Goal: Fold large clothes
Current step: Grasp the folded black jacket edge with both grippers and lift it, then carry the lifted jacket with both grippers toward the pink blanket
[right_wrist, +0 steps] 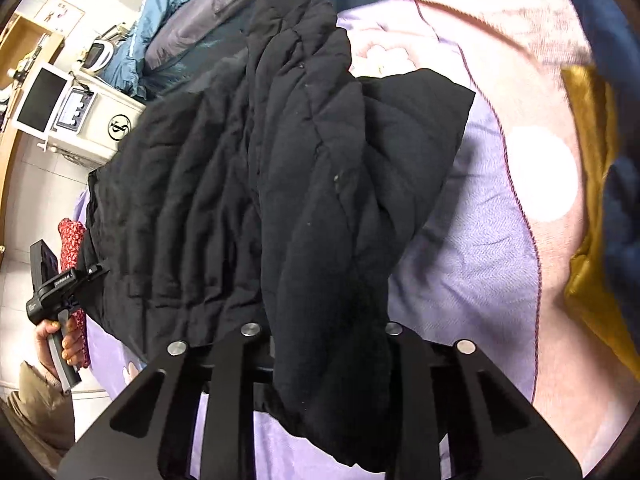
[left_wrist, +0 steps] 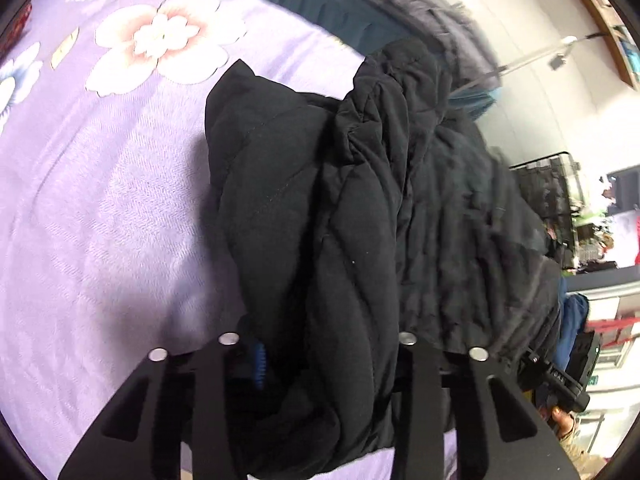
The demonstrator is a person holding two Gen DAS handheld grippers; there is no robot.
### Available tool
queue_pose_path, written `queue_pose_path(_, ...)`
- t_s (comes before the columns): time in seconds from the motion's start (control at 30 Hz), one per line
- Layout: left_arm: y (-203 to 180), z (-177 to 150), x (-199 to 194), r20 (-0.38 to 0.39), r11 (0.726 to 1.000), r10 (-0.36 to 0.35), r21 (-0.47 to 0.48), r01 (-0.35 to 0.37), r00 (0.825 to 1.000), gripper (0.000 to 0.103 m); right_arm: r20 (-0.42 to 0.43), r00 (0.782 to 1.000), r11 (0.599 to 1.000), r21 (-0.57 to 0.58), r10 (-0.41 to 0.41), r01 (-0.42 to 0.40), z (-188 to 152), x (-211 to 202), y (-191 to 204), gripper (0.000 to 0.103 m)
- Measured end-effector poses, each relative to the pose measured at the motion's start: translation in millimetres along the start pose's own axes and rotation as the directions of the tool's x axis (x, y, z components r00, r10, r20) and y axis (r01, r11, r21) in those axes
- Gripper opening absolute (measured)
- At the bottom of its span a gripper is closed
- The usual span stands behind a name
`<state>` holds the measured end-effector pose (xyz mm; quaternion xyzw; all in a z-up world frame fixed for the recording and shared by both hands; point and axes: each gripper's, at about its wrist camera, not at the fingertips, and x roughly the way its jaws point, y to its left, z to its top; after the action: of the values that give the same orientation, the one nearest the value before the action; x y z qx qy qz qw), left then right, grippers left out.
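A black quilted jacket (left_wrist: 360,208) lies on a lilac flowered bed cover (left_wrist: 104,200). In the left wrist view its bunched edge passes between the fingers of my left gripper (left_wrist: 318,340), which grips it. In the right wrist view the same jacket (right_wrist: 248,168) drapes from my right gripper (right_wrist: 322,330), whose fingers clamp a thick fold of it. The fingertips of both grippers are hidden by the fabric. The left gripper (right_wrist: 60,288) also shows at the left edge of the right wrist view, in a hand.
Blue and grey clothes (right_wrist: 192,28) are piled at the far end of the bed. A pink blanket (right_wrist: 552,128) and a yellow and navy cloth (right_wrist: 592,216) lie at the right. A white cabinet with a screen (right_wrist: 68,108) stands beside the bed.
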<state>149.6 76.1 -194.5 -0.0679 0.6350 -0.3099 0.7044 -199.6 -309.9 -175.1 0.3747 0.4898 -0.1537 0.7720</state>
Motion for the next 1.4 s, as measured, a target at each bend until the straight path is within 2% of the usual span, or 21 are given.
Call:
queue_pose_path(0.13,-3,-20,-33,0.020,0.998,-0.056,0.024,0.055,0.998,0.029,0.027,1.000,0.996,-0.087,-0.012,0.014,-5,-25,34,0.022)
queue_pose_path(0.23,-8,-41,-52,0.010,0.996,-0.053,0.066,0.052,0.999,0.029,0.008,1.000,0.989,-0.146,-0.016,0.017,-20,-39,55,0.022)
queue_pose_path(0.33,4,-72,-69,-0.010,0.996,-0.044,0.075,0.044,0.999,0.029,-0.028,0.999,0.981,-0.191,-0.025,0.019,-50,-43,66,0.022)
queue_pose_path(0.5,40,-103,-68,-0.034,0.998,-0.070,-0.008,0.069,0.997,0.029,-0.071,0.996,0.986,-0.162,-0.053,0.040,-83,-30,67,0.022)
queue_pose_path(0.57,33,-95,-61,-0.029,0.998,-0.065,0.001,0.065,0.997,0.028,-0.056,0.996,0.985,-0.165,-0.068,0.058,-78,-31,79,0.021)
queue_pose_path(0.63,26,-90,-60,-0.018,0.997,-0.055,0.049,0.056,0.998,0.027,-0.035,0.995,0.974,-0.211,-0.096,0.086,-68,-35,94,0.020)
queue_pose_path(0.73,19,-87,-68,0.002,0.993,-0.097,0.065,0.097,0.995,0.025,0.009,0.994,0.960,-0.256,-0.113,0.111,-54,-52,112,0.018)
queue_pose_path(0.83,-3,-81,-74,0.022,0.985,-0.153,0.083,0.151,0.988,0.024,0.099,0.988,0.940,-0.310,-0.120,0.145,-35,-88,138,0.017)
queue_pose_path(1.0,-79,-76,-81,0.068,0.955,-0.252,0.178,0.237,0.965,0.024,0.248,0.959,0.880,-0.414,-0.136,0.232,-19,-162,160,0.016)
queue_pose_path(1.1,-144,-71,-84,0.095,0.925,-0.306,0.265,0.272,0.947,0.024,0.313,0.939,0.882,-0.393,-0.139,0.262,-10,-205,146,0.016)
queue_pose_path(1.23,-246,-70,-72,0.102,0.872,-0.366,0.386,0.302,0.925,0.024,0.412,0.898,0.896,-0.325,-0.155,0.303,-3,-271,92,0.016)
queue_pose_path(1.3,-297,-76,-58,0.080,0.845,-0.389,0.427,0.321,0.918,0.024,0.453,0.875,0.906,-0.279,-0.168,0.318,-7,-305,54,0.016)
queue_pose_path(1.4,-393,-92,-21,0.008,0.789,-0.420,0.498,0.360,0.908,0.024,0.497,0.840,0.920,-0.182,-0.219,0.347,-21,-360,-20,0.016)
